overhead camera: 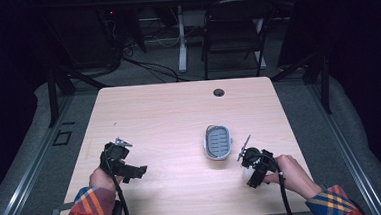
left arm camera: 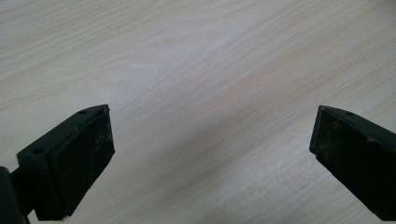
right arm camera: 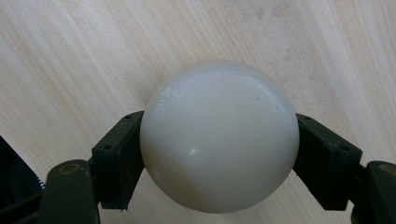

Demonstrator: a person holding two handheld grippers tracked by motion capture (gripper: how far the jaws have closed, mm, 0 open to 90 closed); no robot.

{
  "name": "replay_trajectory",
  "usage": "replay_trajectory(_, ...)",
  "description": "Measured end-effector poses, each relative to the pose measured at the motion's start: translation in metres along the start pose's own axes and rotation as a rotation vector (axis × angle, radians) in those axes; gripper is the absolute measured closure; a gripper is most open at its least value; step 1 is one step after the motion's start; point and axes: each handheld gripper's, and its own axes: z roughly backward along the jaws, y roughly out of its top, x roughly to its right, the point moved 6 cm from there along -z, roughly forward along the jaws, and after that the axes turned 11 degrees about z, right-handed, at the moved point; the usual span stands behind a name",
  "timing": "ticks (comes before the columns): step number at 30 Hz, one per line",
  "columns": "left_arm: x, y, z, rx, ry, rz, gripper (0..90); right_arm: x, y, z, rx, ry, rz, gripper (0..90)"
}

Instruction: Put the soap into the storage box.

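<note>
A glossy cream-white ball (right arm camera: 219, 140) sits clamped between the two black jaws of my right gripper (right arm camera: 219, 119), just above the pale wood table (right arm camera: 93, 56). In the high view the right gripper (overhead camera: 254, 166) is near the table's front right, a little right of a small oval grey-and-white dish (overhead camera: 217, 142). The dish looks empty. My left gripper (overhead camera: 127, 166) is at the front left, and its jaws stand wide apart in the left gripper view (left arm camera: 212, 126), over bare table (left arm camera: 210, 60).
A round cable hole (overhead camera: 219, 92) is near the table's far edge. Beyond the table stand a dark folding chair (overhead camera: 234, 29) and a white desk leg (overhead camera: 181, 38). Grey floor and black frame struts surround the table.
</note>
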Motion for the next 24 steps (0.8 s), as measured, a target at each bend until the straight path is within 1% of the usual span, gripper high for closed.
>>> replay_trajectory(1,0.0,0.0,0.0,-0.002,-0.001,-0.002,0.0,-0.001,0.0,-0.001,0.024,0.007,-0.02,23.9)
replay_trajectory(2,0.001,0.0,0.0,-0.002,-0.002,-0.007,0.0,0.001,-0.001,0.001,0.01,0.001,-0.008,23.9)
replay_trajectory(3,0.001,0.0,0.0,-0.004,-0.002,-0.008,0.0,0.002,-0.001,0.002,0.016,0.003,-0.017,23.9)
replay_trajectory(5,0.001,0.0,-0.001,-0.006,-0.002,-0.008,0.0,0.005,-0.002,0.004,0.008,0.0,-0.016,23.9)
replay_trajectory(6,0.0,0.0,-0.001,-0.008,-0.003,-0.009,0.0,0.006,-0.002,0.003,0.029,0.0,-0.031,23.9)
replay_trajectory(7,0.0,0.0,-0.001,-0.008,-0.002,-0.01,0.0,0.008,-0.003,0.005,0.017,0.0,-0.033,23.9)
replay_trajectory(8,0.001,0.0,-0.001,-0.009,-0.002,-0.01,0.0,0.008,-0.003,0.005,0.017,0.0,-0.033,23.9)
replay_trajectory(9,0.001,0.0,-0.001,-0.008,-0.002,-0.01,0.0,0.01,-0.004,0.005,0.014,-0.008,-0.031,23.9)
replay_trajectory(12,0.001,0.0,-0.002,-0.013,-0.003,-0.011,0.0,0.015,-0.006,0.006,0.011,-0.004,-0.047,24.0)
replay_trajectory(13,0.001,0.0,-0.002,-0.014,-0.004,-0.015,0.0,0.018,-0.007,0.006,0.005,-0.01,-0.043,23.9)
replay_trajectory(14,0.001,0.0,-0.002,-0.015,-0.002,-0.015,0.0,0.018,-0.007,0.005,0.021,0.0,-0.057,23.9)
replay_trajectory(15,0.001,0.0,-0.002,-0.014,-0.002,-0.017,0.0,0.021,-0.008,0.006,0.003,0.001,-0.052,23.9)
replay_trajectory(16,0.001,0.0,-0.002,-0.011,-0.002,-0.014,0.0,0.022,-0.009,0.005,0.006,0.002,-0.06,23.9)
replay_trajectory(17,0.001,0.0,-0.002,-0.011,-0.003,-0.011,0.0,0.024,-0.01,0.005,0.003,-0.006,-0.06,24.0)
replay_trajectory(18,0.001,0.0,-0.002,-0.014,-0.004,-0.008,0.0,0.028,-0.01,0.006,0.005,-0.003,-0.069,24.0)
replay_trajectory(21,0.001,0.0,-0.002,-0.016,-0.003,-0.011,0.0,0.031,-0.012,0.006,-0.002,-0.015,-0.066,24.0)
replay_trajectory(23,0.001,0.0,-0.002,-0.016,-0.001,-0.011,0.0,0.033,-0.012,0.006,0.005,-0.009,-0.079,24.0)
replay_trajectory(24,0.001,0.0,-0.002,-0.016,-0.001,-0.012,0.0,0.035,-0.013,0.007,-0.006,-0.005,-0.077,24.0)
